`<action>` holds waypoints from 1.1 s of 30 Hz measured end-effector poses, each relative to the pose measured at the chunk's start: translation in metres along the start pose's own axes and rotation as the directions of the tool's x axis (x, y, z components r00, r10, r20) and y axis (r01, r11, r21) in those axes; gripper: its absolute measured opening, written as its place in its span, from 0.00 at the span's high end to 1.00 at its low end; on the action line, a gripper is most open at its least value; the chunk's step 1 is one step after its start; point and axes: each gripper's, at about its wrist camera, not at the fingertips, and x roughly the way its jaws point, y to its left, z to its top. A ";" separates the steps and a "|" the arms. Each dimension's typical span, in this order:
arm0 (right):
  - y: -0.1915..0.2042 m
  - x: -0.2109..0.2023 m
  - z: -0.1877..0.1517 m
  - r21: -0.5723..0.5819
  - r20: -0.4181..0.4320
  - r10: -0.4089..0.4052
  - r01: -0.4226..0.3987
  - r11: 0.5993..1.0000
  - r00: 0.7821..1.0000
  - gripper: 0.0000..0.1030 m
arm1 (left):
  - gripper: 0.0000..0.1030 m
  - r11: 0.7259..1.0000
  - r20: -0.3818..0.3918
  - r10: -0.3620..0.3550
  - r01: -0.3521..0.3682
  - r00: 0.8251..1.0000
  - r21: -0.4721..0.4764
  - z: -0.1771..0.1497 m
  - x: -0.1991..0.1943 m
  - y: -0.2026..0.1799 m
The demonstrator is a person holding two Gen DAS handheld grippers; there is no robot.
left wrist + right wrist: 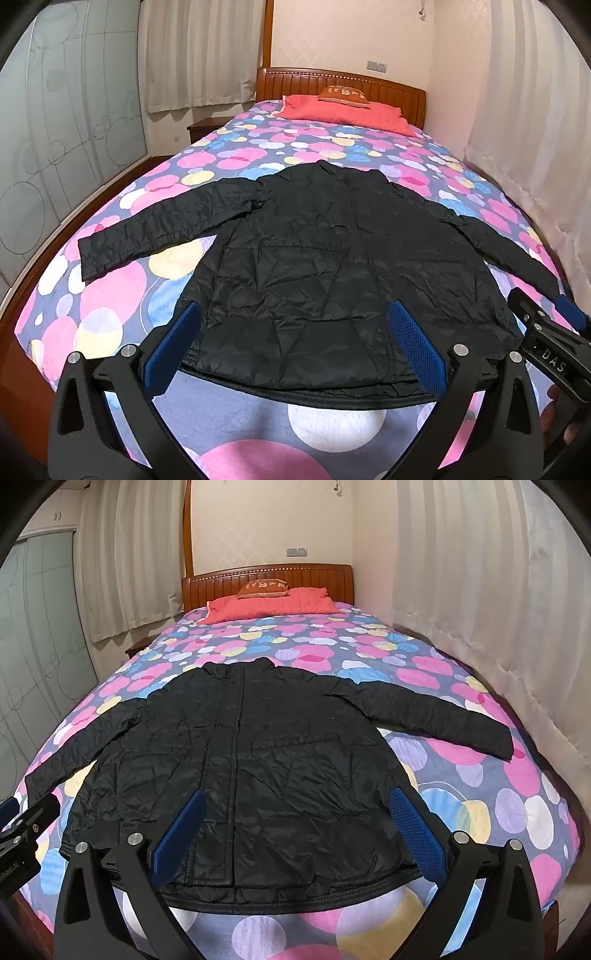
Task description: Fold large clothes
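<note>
Here, your black quilted puffer jacket (pixel 332 266) lies flat, sleeves spread, mid-bed on the circle-patterned bedspread (pixel 110 295), hem nearest you. Above that hem, your left gripper (pixel 295 339) and right gripper (pixel 295 827) hover, jaws wide apart, holding nothing.

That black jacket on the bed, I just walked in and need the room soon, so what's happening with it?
A person holding two grippers is about to fold it. The black jacket lies flat on the patterned bedspread, sleeves spread out, hem nearest the cameras. The left gripper and right gripper hover above the hem with fingers wide open, holding nothing. No fold is made yet.
</note>
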 end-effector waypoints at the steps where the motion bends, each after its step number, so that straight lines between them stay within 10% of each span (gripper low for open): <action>1: 0.000 0.000 0.000 0.001 -0.002 0.001 -0.001 1.000 1.000 0.04 | 0.02 1.000 -0.002 -0.002 0.002 1.000 -0.002 0.000 0.000 0.000; 33: 0.005 0.001 -0.005 0.000 -0.011 0.003 -0.003 1.000 1.000 0.04 | 0.02 1.000 -0.020 -0.010 0.009 1.000 -0.010 0.000 0.001 0.002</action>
